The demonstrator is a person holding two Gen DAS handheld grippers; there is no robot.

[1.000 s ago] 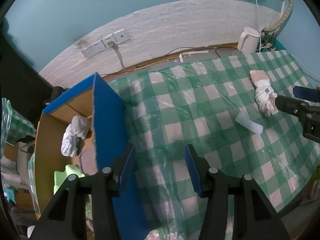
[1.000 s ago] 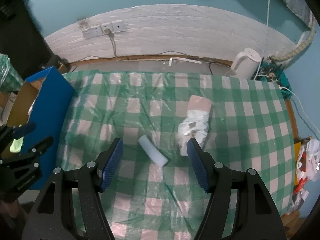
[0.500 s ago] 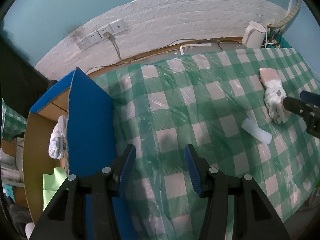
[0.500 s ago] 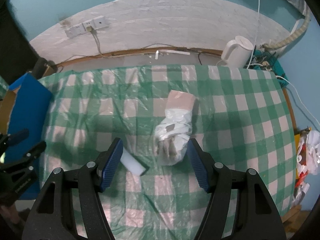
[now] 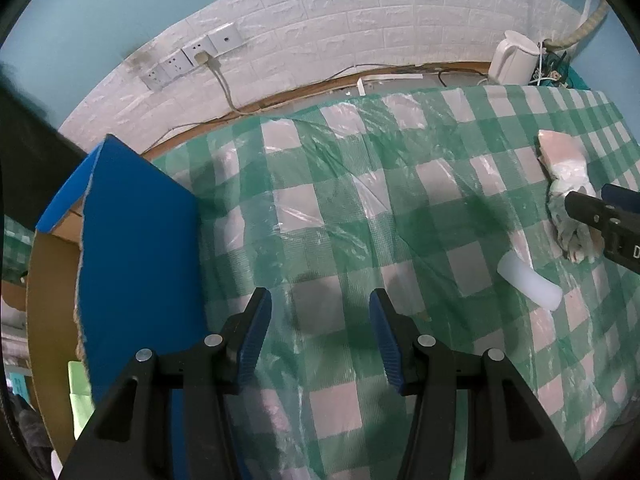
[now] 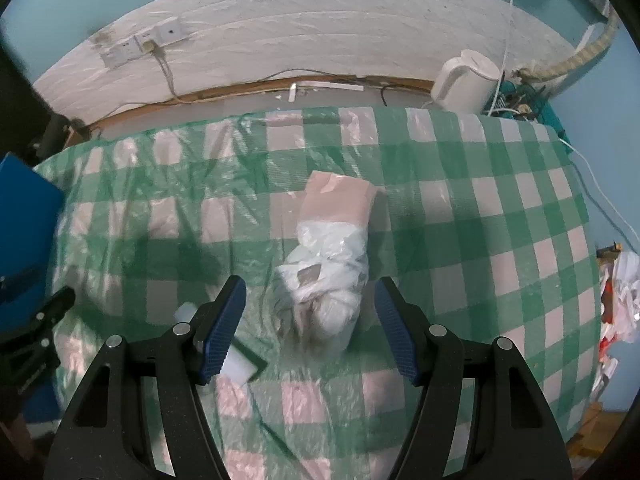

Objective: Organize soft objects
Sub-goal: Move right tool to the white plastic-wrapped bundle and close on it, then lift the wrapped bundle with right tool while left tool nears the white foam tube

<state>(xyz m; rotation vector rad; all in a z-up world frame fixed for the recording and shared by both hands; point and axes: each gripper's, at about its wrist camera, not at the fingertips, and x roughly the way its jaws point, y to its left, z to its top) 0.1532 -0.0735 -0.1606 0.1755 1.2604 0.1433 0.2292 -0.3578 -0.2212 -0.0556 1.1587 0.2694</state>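
Your target is the plastic-wrapped bundle (image 6: 334,264) — crumpled white film over a soft pinkish body, pink end at 12 o'clock, wrapped end toward you, lying flat on the green-check tablecloth (image 6: 500,216). Your right gripper (image 6: 310,320) is spread wide with the bundle's near end between the blue pads (image 6: 224,326), not touching either one; nothing grasped. A white foam cylinder (image 5: 528,286) lies at 8 o'clock of the bundle, partly hidden behind your right gripper's left finger, apart from the bundle. Your left gripper (image 5: 320,334) is also released — jaws parted over bare cloth, holding nothing. In the left view the bundle sits at 3 o'clock near the frame edge, cylinder just below it. Open cloth all around the bundle; table's far edge at 12 o'clock with a white kettle (image 6: 466,82) beyond it. Cardboard box (image 5: 52,280) with blue flap (image 5: 136,256) stands off the table's left edge at 9 o'clock; something pale green (image 5: 80,392) shows inside, the rest of the contents hidden by the flap.
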